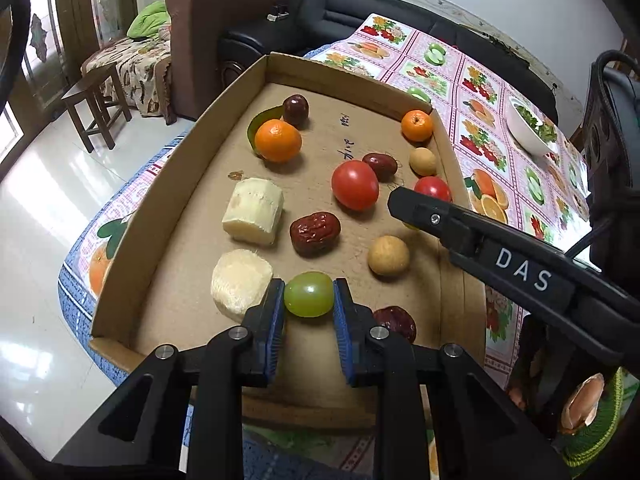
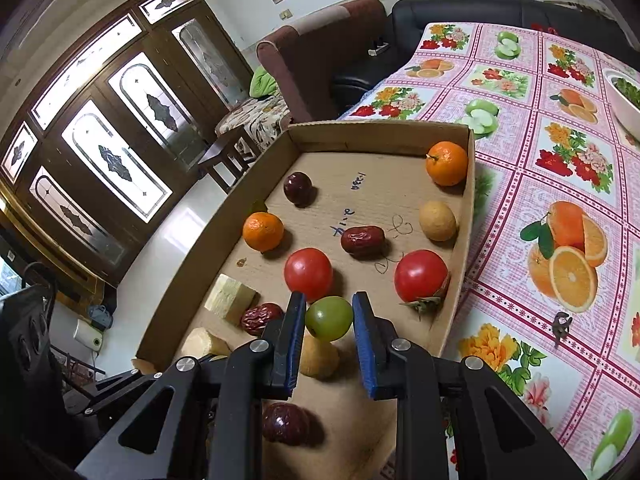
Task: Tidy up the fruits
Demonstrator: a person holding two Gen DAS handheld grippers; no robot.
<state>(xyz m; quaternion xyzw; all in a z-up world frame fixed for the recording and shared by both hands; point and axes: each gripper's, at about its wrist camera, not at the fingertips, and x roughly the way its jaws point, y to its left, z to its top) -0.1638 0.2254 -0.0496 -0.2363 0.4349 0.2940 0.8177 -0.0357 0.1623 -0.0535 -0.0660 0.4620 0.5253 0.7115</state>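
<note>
Cardboard tray (image 1: 168, 216) of mixed fruit

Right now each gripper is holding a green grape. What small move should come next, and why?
Probably carry the right gripper toward the left gripper and set the right grape down beside the left grape. Both jaws are shut on grapes, so pairing them looks natural. In the cardboard box, bare floor shows between the red date and the tan round fruit.
</note>
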